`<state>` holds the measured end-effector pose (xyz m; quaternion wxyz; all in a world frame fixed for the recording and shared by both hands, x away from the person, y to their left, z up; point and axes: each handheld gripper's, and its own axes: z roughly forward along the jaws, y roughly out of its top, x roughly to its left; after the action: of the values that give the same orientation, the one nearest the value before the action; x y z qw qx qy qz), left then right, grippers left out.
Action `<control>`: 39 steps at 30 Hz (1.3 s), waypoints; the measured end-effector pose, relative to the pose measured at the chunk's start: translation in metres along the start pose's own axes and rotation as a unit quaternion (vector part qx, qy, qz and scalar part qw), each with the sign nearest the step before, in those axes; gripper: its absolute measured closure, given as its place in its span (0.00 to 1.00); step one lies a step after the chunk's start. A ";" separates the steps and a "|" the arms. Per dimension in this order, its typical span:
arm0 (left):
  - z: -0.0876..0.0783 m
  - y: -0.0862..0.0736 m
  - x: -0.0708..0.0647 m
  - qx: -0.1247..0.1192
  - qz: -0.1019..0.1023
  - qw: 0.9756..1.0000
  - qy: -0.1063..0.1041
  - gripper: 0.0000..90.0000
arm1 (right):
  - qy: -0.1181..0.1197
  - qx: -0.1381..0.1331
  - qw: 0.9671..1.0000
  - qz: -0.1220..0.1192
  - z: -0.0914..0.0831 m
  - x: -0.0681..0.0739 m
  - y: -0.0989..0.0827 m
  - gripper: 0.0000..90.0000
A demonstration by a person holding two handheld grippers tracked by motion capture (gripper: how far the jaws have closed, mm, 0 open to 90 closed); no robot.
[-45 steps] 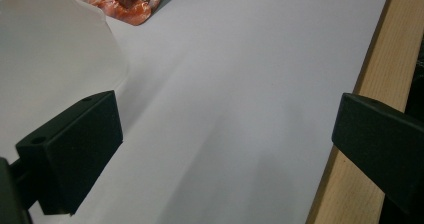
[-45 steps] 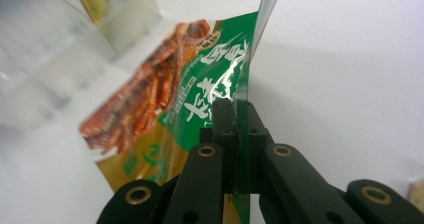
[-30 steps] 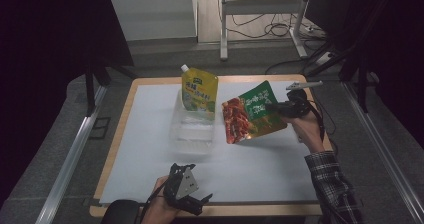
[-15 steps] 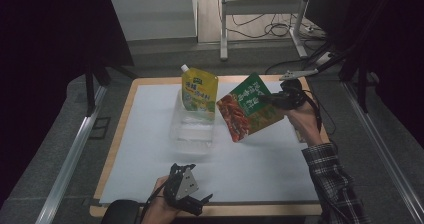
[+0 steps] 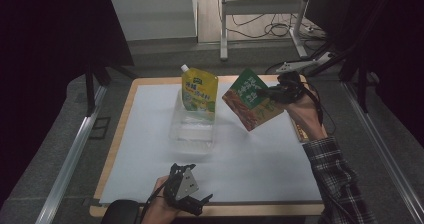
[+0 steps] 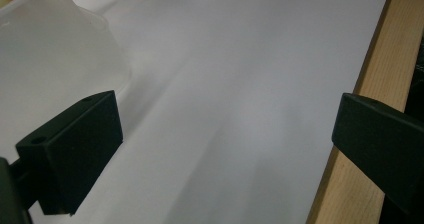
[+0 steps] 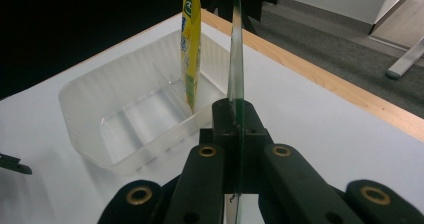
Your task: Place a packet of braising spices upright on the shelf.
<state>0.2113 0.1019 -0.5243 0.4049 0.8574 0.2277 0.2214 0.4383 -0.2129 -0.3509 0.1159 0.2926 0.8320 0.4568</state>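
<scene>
Right gripper (image 5: 272,91): jaws clamped on the edge of the green and red packet (image 5: 251,105), held in the air just right of the tray, tilted, likely so it can go in edge-first.
Tray (image 5: 192,134): clear plastic with ribbed dividers, on the white sheet (image 5: 260,159) near the table's middle.
Yellow pouch (image 5: 199,91): stands upright in the tray's far slot, the near slots free.
Left gripper (image 5: 192,201): jaws apart, empty, low at the table's (image 5: 120,134) near edge, apparently waiting.
</scene>
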 end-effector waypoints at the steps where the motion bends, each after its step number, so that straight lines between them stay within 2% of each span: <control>1: 0.000 0.000 0.000 0.000 0.000 1.000 0.000 0.00 | 0.000 0.000 1.000 -0.002 -0.001 0.000 0.001 0.99; 6: 0.000 0.000 0.000 -0.002 0.000 1.000 0.001 0.00 | 0.006 0.001 1.000 -0.003 -0.010 0.003 0.007 0.99; 7: -0.001 0.000 0.000 -0.003 -0.001 1.000 0.002 0.00 | 0.015 0.001 1.000 -0.003 -0.012 0.004 0.009 0.99; 10: -0.001 0.000 0.001 -0.007 -0.005 1.000 0.004 0.00 | 0.024 0.004 1.000 -0.005 -0.014 0.007 0.012 0.99; 19: -0.007 0.000 0.005 -0.022 -0.017 1.000 0.014 0.00 | 0.048 0.014 0.998 -0.024 -0.016 0.023 0.026 0.99; 30: -0.006 0.001 0.005 -0.025 -0.019 0.999 0.013 0.00 | 0.059 0.021 0.997 -0.034 -0.021 0.033 0.031 0.99; 35: -0.006 0.001 0.004 -0.025 -0.015 0.999 0.012 0.00 | 0.071 0.020 0.997 -0.035 -0.017 0.037 0.035 0.99; 39: -0.007 0.001 0.005 -0.027 -0.017 0.999 0.012 0.00 | 0.079 0.019 0.996 -0.038 -0.008 0.040 0.041 0.99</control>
<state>0.2112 0.1084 -0.5186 0.4285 0.8396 0.2411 0.2312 0.4187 -0.1774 -0.3094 0.0609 0.2261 0.8577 0.4576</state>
